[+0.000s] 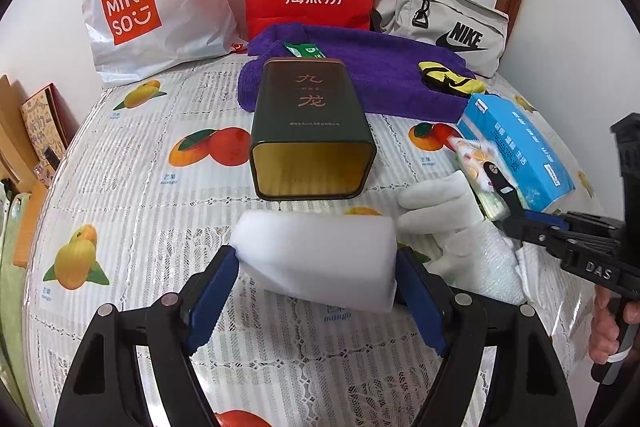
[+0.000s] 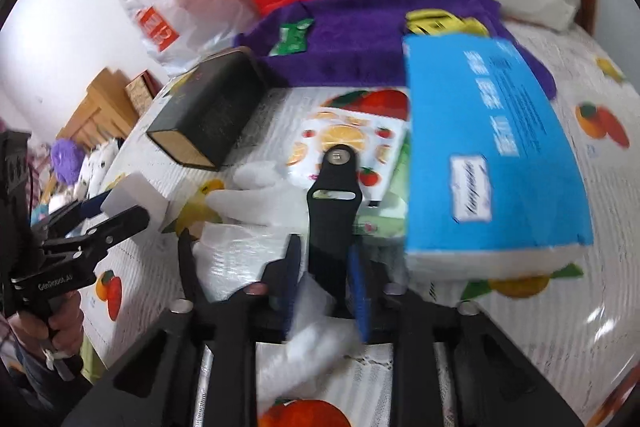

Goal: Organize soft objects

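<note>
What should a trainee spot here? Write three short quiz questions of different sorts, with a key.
1. Multiple choice: what do the fingers of the left gripper hold?
A. white foam block
B. a blue tissue pack
C. a green sachet
2. True or false: the dark tea tin stands upright with its lid on.
3. Fill in: the right gripper is shut on a black ___.

Key:
1. A.
2. False: it lies on its side on the fruit-print tablecloth, open end towards the left wrist camera.
3. strap.
</note>
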